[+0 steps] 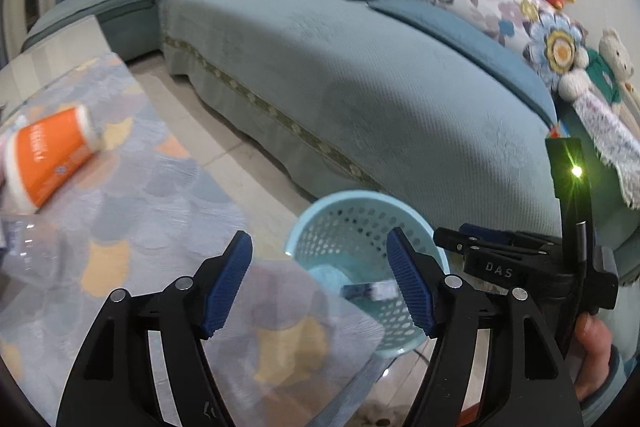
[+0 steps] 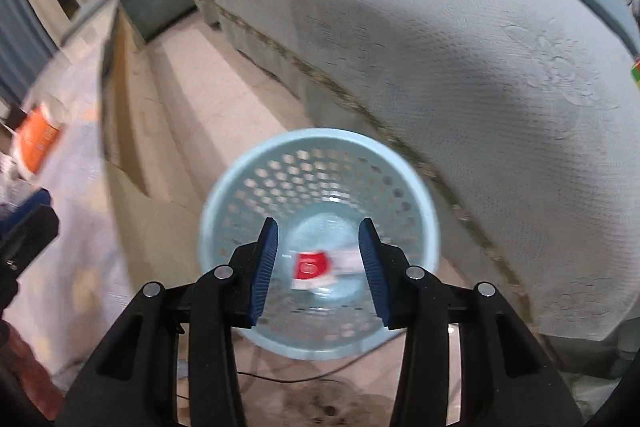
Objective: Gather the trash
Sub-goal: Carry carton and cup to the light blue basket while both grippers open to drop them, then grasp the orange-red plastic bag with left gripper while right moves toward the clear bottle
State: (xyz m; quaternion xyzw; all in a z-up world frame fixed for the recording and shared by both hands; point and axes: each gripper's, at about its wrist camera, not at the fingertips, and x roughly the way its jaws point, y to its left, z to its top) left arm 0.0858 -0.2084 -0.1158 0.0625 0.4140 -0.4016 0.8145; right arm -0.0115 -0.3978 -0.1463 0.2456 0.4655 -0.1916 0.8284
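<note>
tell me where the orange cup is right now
The orange cup lies on its side at the far left of the left wrist view, on the patterned tablecloth, beside a clear plastic bottle.

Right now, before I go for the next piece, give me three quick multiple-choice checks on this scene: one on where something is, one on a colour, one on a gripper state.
1. Where is the red-and-white wrapper?
A. on the sofa
B. inside the basket
C. on the table

2. What colour is the basket?
A. light blue
B. orange
C. black

3. How is the right gripper?
A. shut on the wrapper
B. shut, empty
C. open

Answers:
1 B: the wrapper shows against the basket's bottom.
2 A: its perforated wall and rim are pale blue.
3 C: its blue pads stand apart with nothing between them.
</note>
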